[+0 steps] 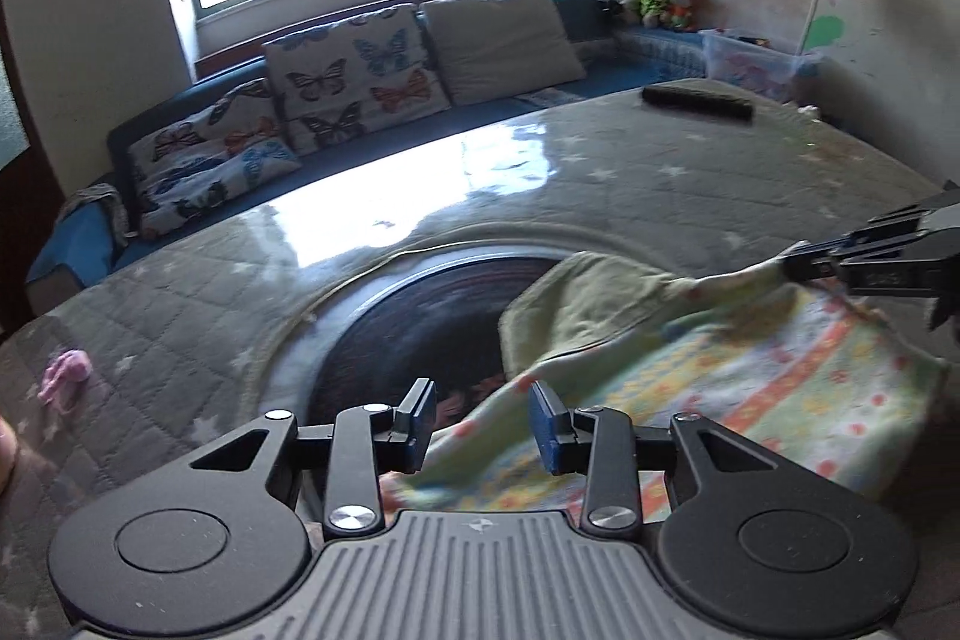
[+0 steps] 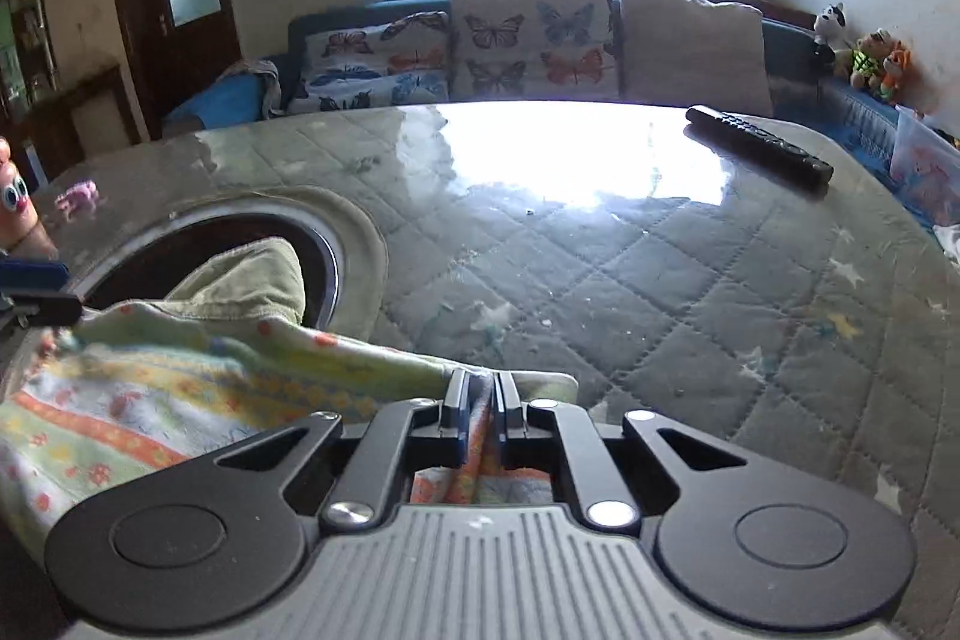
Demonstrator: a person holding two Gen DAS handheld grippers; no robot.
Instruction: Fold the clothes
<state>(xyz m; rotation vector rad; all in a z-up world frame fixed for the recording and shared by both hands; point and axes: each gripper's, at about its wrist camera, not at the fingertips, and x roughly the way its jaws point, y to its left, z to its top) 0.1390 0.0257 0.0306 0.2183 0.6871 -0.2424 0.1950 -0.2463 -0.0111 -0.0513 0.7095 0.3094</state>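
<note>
A small child's garment, pale green with orange and yellow flower stripes and a plain green inside, lies on a glass-topped table. My left gripper is open, its jaws on either side of the garment's near edge. My right gripper is shut on a bunched edge of the garment. It shows in the left wrist view at the right, pulling a corner taut. The left gripper's fingertip shows at the left edge of the right wrist view.
A black remote lies at the table's far right. A dark round opening sits under the glass beside the garment. A small pink toy lies at the left. A sofa with butterfly cushions stands behind the table.
</note>
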